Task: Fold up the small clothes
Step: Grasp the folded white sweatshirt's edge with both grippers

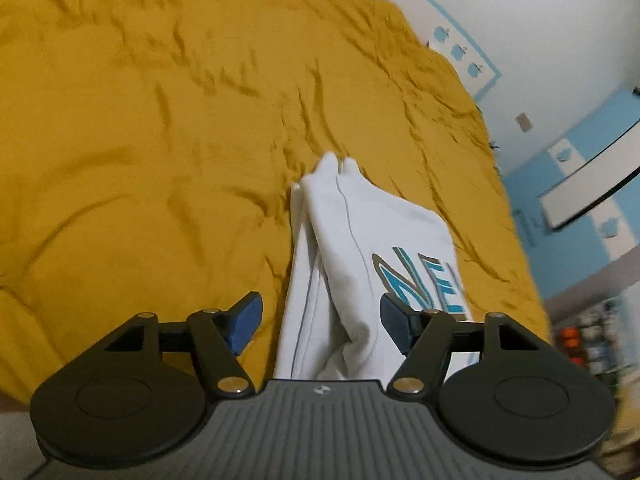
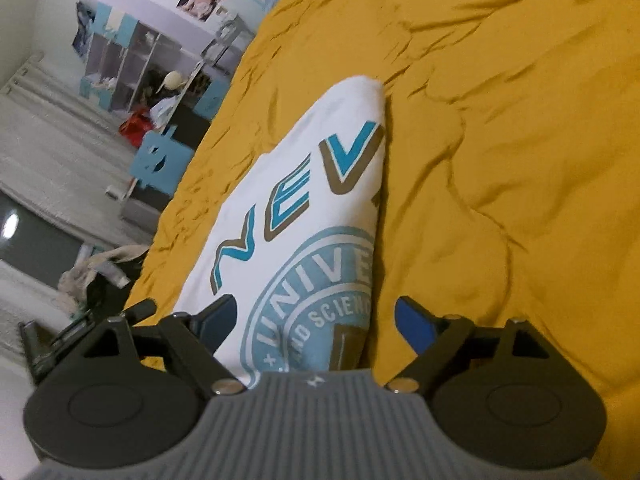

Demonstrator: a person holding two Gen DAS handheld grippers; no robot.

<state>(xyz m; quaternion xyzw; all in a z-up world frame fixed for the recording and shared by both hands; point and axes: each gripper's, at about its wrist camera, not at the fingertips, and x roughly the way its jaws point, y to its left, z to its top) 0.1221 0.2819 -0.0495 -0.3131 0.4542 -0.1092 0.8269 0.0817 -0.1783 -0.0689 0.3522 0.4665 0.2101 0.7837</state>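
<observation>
A white T-shirt [image 1: 372, 248] lies folded into a long narrow strip on a bed spread with a rumpled mustard-yellow cover [image 1: 160, 140], and both tools sit right over it. The left claw [image 1: 320, 322] stands wide, its blue pads [image 1: 244, 326] set on either side of the near end of the shirt, with the bunched white cloth running up between them; whether either pad presses the cloth I cannot tell, though nothing is pinched. From that side the shirt tapers away to a point at its far end, a seam line running along it, and the start of a teal and brown word shows on its right face. The right claw [image 2: 314, 322] is wide as well, straddling the shirt's near edge: its left pad is over the white cloth, its right pad [image 2: 414, 326] over bare yellow cover just beside the folded edge. In the right wrist view the shirt [image 2: 304, 208] shows the letters "NEV" and a pale blue round crest. Beyond the bed's left edge there stand blue and white shelves [image 2: 132, 68] with clutter, and a light floor.
</observation>
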